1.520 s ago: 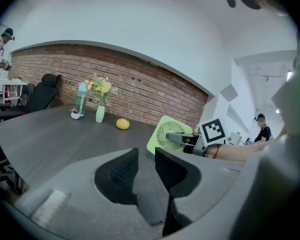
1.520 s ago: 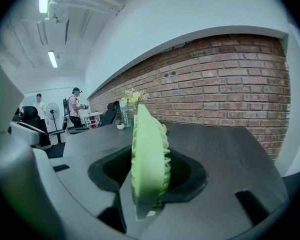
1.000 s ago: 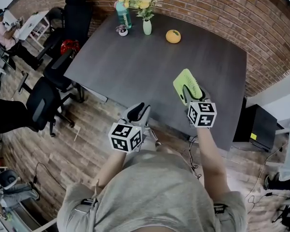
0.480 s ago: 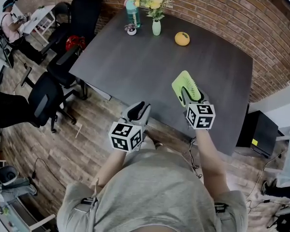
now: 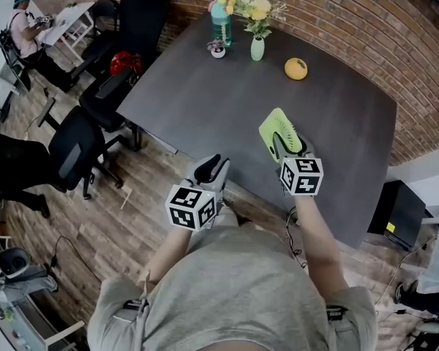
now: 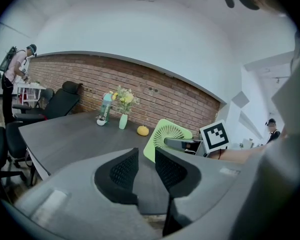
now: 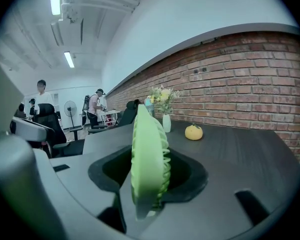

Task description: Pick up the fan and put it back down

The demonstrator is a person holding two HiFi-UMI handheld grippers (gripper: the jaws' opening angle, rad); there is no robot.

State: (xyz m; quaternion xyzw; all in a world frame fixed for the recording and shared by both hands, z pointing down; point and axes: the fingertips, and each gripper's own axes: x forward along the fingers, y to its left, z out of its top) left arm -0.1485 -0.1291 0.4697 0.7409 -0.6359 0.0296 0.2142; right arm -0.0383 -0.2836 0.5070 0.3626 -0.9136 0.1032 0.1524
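Our right gripper (image 5: 287, 145) clamps the fan (image 5: 274, 125); we should lower it gently onto the table (image 5: 205, 101). Left gripper (image 5: 215, 165) gapes, empty.

In the head view the right claw (image 5: 285, 146) covers the near part of the fan (image 5: 276, 126), hiding the grip itself. The thing (image 5: 217, 49) beside the bottle (image 5: 220, 22) at the far edge of the desk (image 5: 205, 101) is too small to tell. In the right gripper view the fan stands edge-on, its front face out of sight
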